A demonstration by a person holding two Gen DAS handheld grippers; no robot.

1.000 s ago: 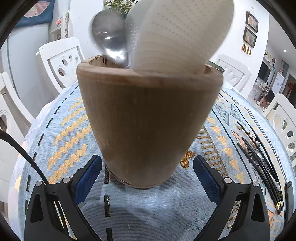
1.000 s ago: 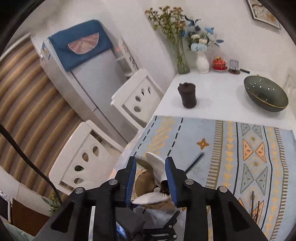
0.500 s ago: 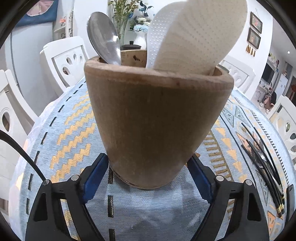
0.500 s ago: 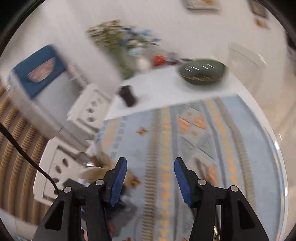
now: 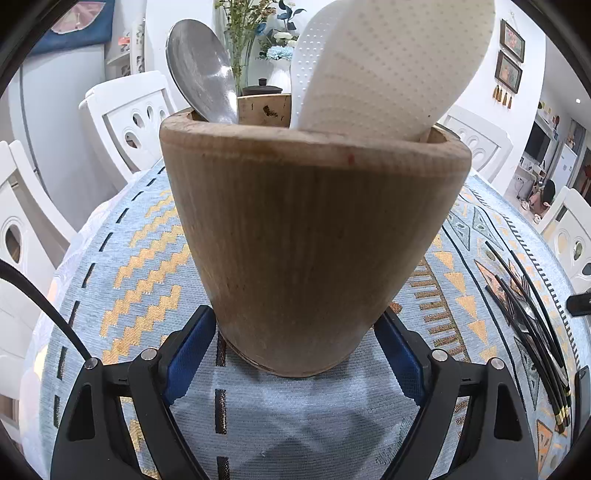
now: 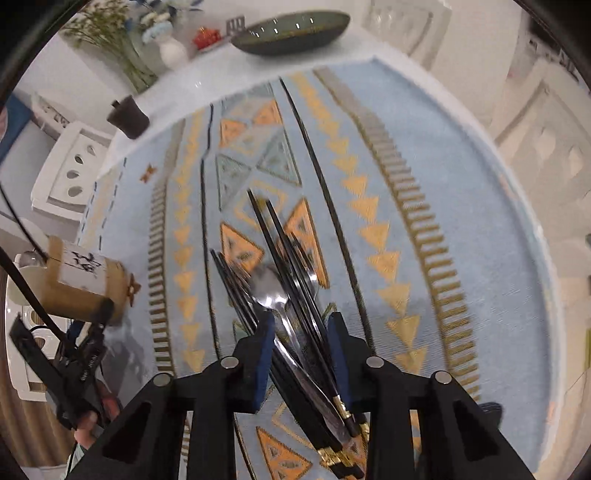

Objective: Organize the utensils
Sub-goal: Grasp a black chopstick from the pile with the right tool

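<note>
From your left wrist camera, your left tool [image 5: 295,343] is clenched on the tan wooden utensil holder [image 5: 314,236]: both blue pads [image 5: 190,350] press against its lower sides, close to its base. The holder stands upright on the light blue patterned tablecloth [image 5: 129,266] that covers the bench. A shiny metal spoon [image 5: 201,72] leans out of it on the left side, bowl up, and a wide white dotted plastic paddle [image 5: 384,62] rises from its right side. A small tan cylinder [image 5: 264,110] shows just behind the rim. Far to the right, a bundle of black chopsticks [image 5: 528,314] lies flat on the cloth, well apart from the holder.

From your right wrist camera, your right tool [image 6: 301,347] points steeply down over that bundle. Its jaws have just been closing, and the black chopsticks [image 6: 295,280] and a silver metal spoon [image 6: 271,291] lie between the blue pads; you cannot tell whether the pads already press on them, as the picture is blurred. The utensils rest on the tablecloth [image 6: 424,177] in a loose crossed pile. At the left edge, the wooden holder [image 6: 83,286] appears with your left tool [image 6: 88,332] at its base. A dark green oval bowl [image 6: 291,31] sits on the white part of the bench [image 6: 207,85] beyond the cloth.
</note>
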